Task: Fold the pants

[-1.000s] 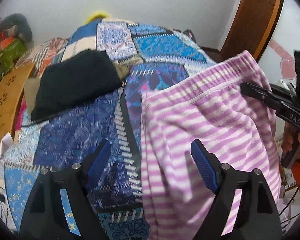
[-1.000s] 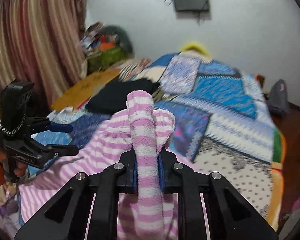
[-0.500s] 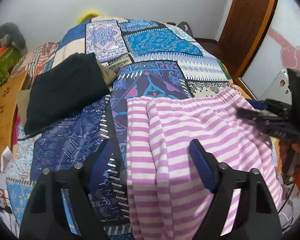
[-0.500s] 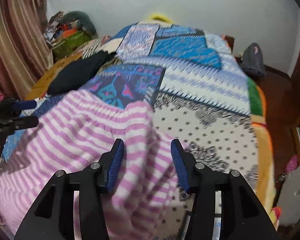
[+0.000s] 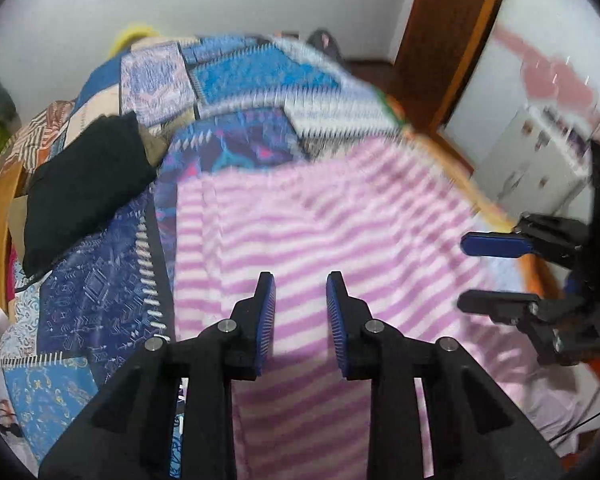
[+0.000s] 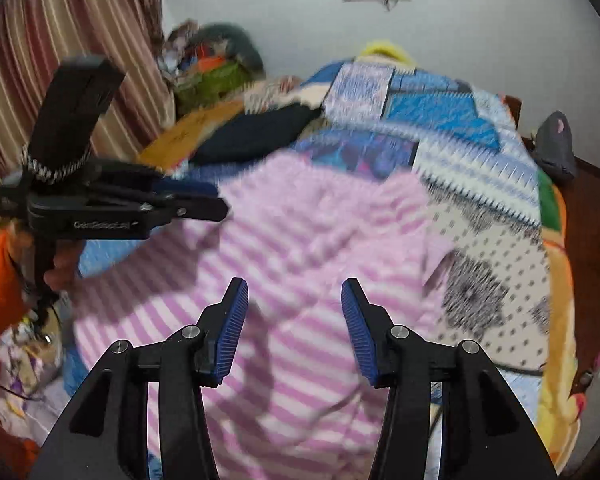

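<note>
The pink-and-white striped fleece pants (image 5: 340,240) lie spread on the bed's blue patchwork quilt (image 5: 100,292), just beside a folded black garment (image 5: 84,184). This looks like the pause after laying them out, before a fold. The left gripper (image 5: 300,320) has just been closing, its jaws narrow with nothing pinched; the right gripper (image 6: 294,324) stands open above the cloth. The pants' long axis seems to run from the near edge toward the far wall, though blur hides which end is the waistband. Next, each gripper needs an edge to pinch.

Both wrist views look steeply down, close — sharing the striped pants (image 5: 340,232) on the bed (image 6: 480,168).
</note>
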A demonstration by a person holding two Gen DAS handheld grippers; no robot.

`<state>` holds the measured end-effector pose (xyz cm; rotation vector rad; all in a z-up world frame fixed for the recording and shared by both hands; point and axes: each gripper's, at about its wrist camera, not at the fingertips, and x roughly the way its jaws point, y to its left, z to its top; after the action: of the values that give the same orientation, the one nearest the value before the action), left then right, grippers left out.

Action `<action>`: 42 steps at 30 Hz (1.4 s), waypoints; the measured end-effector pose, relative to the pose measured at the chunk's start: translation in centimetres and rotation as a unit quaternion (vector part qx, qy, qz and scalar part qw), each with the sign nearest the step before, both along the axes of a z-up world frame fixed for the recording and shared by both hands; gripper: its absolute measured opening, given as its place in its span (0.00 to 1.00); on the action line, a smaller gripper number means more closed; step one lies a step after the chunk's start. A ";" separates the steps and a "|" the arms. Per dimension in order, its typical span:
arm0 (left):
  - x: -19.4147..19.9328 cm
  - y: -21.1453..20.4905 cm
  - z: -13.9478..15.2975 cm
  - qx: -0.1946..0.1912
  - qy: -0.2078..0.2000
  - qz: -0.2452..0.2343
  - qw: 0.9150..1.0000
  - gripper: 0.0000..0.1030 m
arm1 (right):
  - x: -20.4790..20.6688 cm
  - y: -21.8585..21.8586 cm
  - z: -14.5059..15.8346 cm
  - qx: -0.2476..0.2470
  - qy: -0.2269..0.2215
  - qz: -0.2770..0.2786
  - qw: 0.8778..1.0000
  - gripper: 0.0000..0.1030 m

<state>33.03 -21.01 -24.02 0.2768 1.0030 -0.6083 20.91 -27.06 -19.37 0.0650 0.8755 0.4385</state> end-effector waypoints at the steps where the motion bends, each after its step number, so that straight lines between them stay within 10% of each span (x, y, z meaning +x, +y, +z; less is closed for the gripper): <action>1: 0.2 -0.3 -1.2 0.029 -0.008 0.005 1.000 0.26 | 0.3 0.2 -0.9 -0.007 0.009 -0.001 1.000 0.44; 15: 3.2 1.5 -1.5 0.102 -0.062 0.068 0.990 0.31 | -4.1 -8.2 -3.4 -0.036 0.086 -0.106 0.990 0.42; 24: -1.1 8.8 2.9 0.021 -0.037 0.094 0.995 0.45 | -7.6 -6.0 1.8 0.017 0.023 -0.090 0.996 0.47; 38: -11.7 14.1 -0.6 0.002 0.008 0.075 0.997 0.69 | -10.5 -4.3 -2.9 0.067 0.090 -0.093 0.989 0.49; 42: -12.1 14.4 -1.8 -0.021 0.024 0.090 0.995 0.65 | -10.8 -3.6 -2.7 0.075 0.081 -0.079 0.991 0.27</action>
<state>20.97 -6.64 -25.82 0.1326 1.0466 -0.4732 10.10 -30.70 -22.05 0.3093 0.9879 0.3539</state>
